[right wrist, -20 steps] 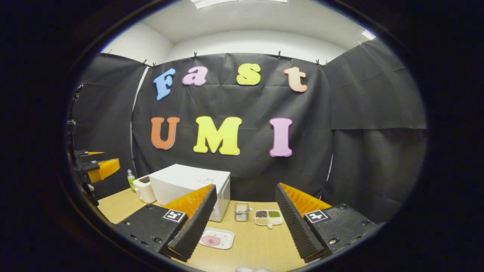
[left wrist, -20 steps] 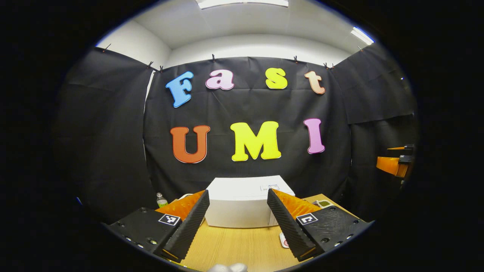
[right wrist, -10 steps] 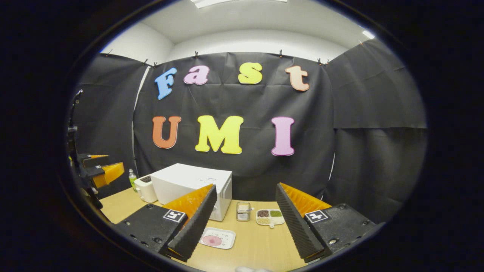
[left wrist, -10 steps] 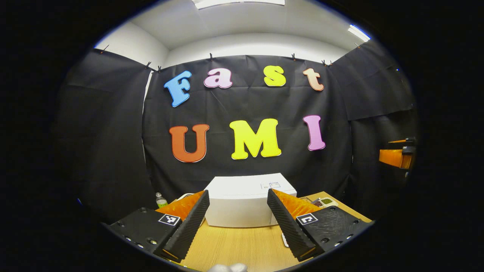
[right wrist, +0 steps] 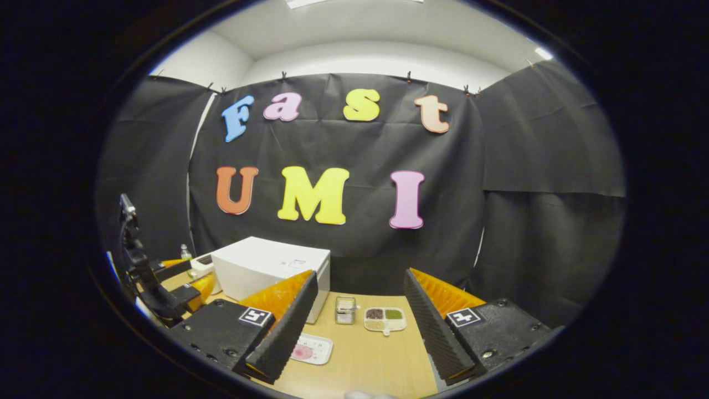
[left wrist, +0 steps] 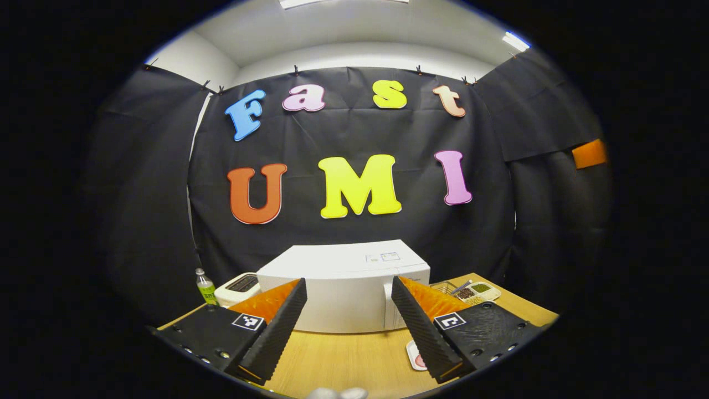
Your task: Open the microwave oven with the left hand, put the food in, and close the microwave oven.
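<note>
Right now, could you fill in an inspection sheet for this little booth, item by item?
Surface: wooden table.
Job's things: white microwave oven, door closed; food plate in front of it.
Clutter: toaster, green bottle, wire basket, divided dish.
Grippers: left gripper open, facing the microwave oven, holding nothing; right gripper open above the table, holding nothing.
Cables: nothing seen.
Surroundings: black cloth wall, white ceiling.

Left tongs [left wrist: 348, 327], two wedge-shaped ribbed fingers, black screw-studded mounts, square black-and-white marker tags, right tongs [right wrist: 360, 327] alike
</note>
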`<state>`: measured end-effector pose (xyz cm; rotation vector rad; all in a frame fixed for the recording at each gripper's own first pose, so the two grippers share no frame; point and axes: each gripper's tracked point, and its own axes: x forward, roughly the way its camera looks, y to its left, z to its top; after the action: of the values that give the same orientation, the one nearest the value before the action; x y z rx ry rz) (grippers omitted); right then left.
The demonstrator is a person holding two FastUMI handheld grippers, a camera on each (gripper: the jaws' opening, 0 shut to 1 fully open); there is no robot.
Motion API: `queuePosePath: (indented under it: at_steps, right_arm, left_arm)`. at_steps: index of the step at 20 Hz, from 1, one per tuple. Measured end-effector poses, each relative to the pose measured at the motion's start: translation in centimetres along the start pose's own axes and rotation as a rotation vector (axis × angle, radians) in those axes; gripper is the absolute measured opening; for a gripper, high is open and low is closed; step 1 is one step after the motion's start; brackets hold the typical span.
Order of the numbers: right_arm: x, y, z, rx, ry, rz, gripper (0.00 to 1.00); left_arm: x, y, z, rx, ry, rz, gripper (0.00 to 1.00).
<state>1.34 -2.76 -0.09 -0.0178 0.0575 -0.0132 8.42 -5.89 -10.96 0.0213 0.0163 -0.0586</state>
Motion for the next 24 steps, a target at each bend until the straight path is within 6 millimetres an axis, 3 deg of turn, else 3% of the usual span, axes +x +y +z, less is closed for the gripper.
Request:
queuePosePath:
  at_steps: [5, 10, 11, 12, 13, 16, 17, 20, 21, 22, 24]
  right_arm:
    - [0.2, -1.5, -0.2, -0.013, 0.047, -0.028, 1.0]
    - [0.5, -3.4, -0.9, -0.032, 0.098, -0.069, 1.0]
    - [0.6, -3.5, -1.1, -0.025, 0.11, -0.07, 1.0]
    - [0.7, -3.5, -1.3, -0.015, 0.125, -0.066, 1.0]
    - [0.9, -3.7, -1.6, -0.01, 0.137, -0.07, 1.0]
    - [1.2, -4.1, -2.1, 0.002, 0.157, -0.077, 1.0]
    - [1.3, -4.2, -2.2, 0.005, 0.162, -0.079, 1.0]
    - [1.3, -4.4, -2.6, 0.013, 0.17, -0.085, 1.0]
    - [1.3, -4.5, -2.6, 0.015, 0.173, -0.087, 1.0]
    - [1.1, -4.5, -2.6, 0.018, 0.172, -0.09, 1.0]
    - [1.0, -4.5, -2.8, 0.025, 0.176, -0.094, 1.0]
  left_arm:
    - [6.0, -3.9, -5.9, -0.06, 0.092, -0.055, 0.96]
    - [12.7, -5.4, -9.8, -0.07, 0.142, -0.057, 0.96]
    - [13.6, -5.6, -10.6, -0.062, 0.152, -0.059, 0.96]
    - [14.5, -5.8, -11.2, -0.052, 0.16, -0.059, 0.88]
    - [15.2, -5.8, -11.8, -0.046, 0.163, -0.057, 0.96]
    - [16.3, -6.0, -13.4, -0.062, 0.187, -0.049, 0.96]
    - [16.7, -5.8, -13.6, -0.064, 0.191, -0.043, 0.93]
    - [17.3, -5.2, -14.1, -0.061, 0.194, -0.024, 0.68]
    - [17.8, -6.2, -14.5, -0.086, 0.2, -0.06, 0.74]
    - [17.6, -6.6, -14.4, -0.092, 0.199, -0.077, 0.47]
    - [17.8, -6.4, -14.4, -0.045, 0.2, -0.072, 0.28]
